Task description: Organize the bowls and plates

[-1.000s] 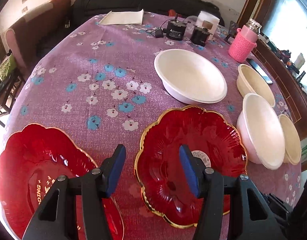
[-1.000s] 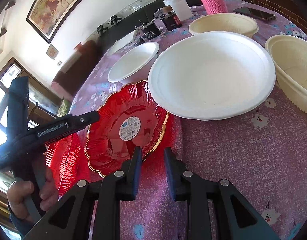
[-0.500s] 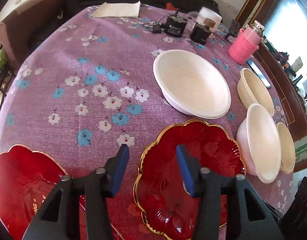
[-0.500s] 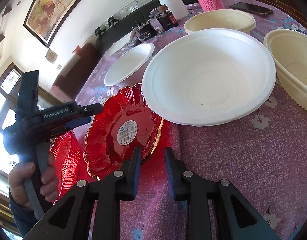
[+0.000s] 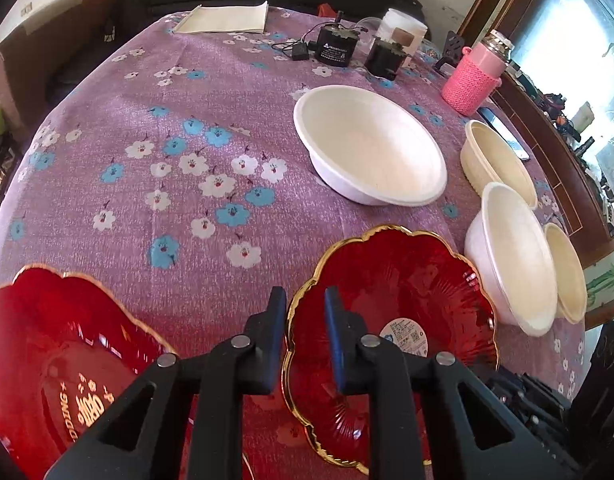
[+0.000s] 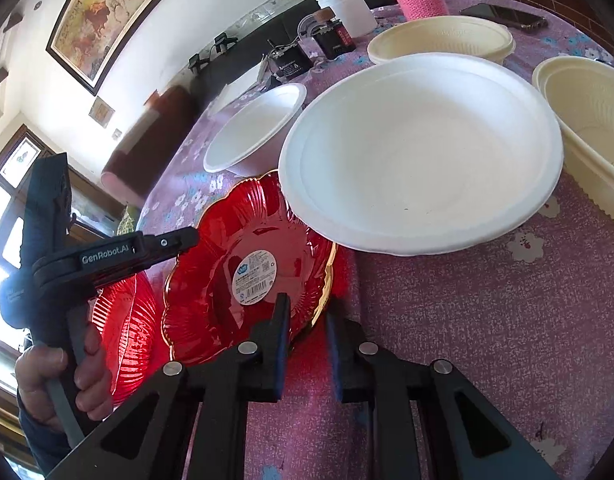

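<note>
Two red dishes low in the left wrist view, on a tabletop [image 5: 187, 120] covered with purple flowered cloth. To the right, a red plate [image 5: 391, 312] with a scalloped gold rim and a round sticker inside. To the left, apart from it, a second red plate [image 5: 59, 352] with gold lettering. Left gripper [image 5: 304, 320] at the left edge of the red plate, jaws narrow, gold rim lying in the gap. Cannot tell whether pinched or only straddled. Beyond, a big white bowl [image 5: 371, 144] standing alone mid-cloth. Just beside the right edge of the red plate, a near white bowl [image 5: 511, 256], with one cream bowl [image 5: 495, 160] behind it and another cream bowl [image 5: 567, 272] tight against its far side. Further back, a pink bottle [image 5: 473, 80] in a knitted sleeve, a few black gadgets and a folded paper [image 5: 227, 20].

From the right wrist, right gripper [image 6: 307, 320] at the opposite edge of the red plate, jaws likewise narrow, rim running down into the gap. Again cannot tell whether gripped. Near white bowl large and close, its rim overhanging the far edge of the red plate. Left gripper reaching in from the left, held in a hand [image 6: 67, 376], its tips over the rim of the red plate. Second red plate partly hidden behind that hand. High on the wall, a framed painting [image 6: 103, 12].
</note>
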`<state>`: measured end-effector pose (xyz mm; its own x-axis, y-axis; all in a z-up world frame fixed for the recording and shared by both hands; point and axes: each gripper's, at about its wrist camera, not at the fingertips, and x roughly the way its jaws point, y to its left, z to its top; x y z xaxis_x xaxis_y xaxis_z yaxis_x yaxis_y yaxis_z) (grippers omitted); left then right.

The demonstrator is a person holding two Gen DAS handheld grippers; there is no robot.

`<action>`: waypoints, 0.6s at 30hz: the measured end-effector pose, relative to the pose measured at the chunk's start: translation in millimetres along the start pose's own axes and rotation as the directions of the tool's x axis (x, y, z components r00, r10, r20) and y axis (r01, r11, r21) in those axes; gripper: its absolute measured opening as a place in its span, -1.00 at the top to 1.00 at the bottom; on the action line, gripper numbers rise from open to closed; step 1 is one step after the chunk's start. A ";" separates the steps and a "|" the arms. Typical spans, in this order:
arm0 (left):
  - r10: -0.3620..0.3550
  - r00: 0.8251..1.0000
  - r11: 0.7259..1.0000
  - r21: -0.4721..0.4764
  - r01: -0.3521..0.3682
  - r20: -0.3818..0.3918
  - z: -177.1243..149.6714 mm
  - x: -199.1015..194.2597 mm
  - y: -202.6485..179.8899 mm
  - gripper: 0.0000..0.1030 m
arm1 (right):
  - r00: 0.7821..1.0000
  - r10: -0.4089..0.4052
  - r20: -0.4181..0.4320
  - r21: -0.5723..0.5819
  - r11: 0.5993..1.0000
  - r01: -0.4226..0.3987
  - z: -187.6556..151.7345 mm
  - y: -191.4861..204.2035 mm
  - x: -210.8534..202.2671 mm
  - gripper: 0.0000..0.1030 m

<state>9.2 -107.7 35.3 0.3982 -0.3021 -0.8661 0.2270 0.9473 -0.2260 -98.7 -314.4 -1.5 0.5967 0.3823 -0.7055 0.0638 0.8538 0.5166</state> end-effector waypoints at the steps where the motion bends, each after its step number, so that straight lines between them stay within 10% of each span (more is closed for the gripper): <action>1: -0.008 1.000 1.000 -0.001 0.008 0.002 -4.2 -3.3 0.1 0.64 | 1.000 -0.005 0.003 -0.010 1.000 0.005 -0.1 0.6 -1.8 0.65; 18: -0.030 0.999 0.988 0.152 0.023 0.043 -75.3 -24.4 -33.1 0.52 | 0.997 -0.072 0.028 -0.054 0.996 0.073 -11.2 -16.2 -28.6 0.65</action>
<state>-75.0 -123.7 30.4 0.4293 -0.3343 -0.8390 0.3688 0.9129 -0.1750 -125.8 -335.2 4.9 0.6126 0.3101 -0.7270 0.0643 0.8972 0.4369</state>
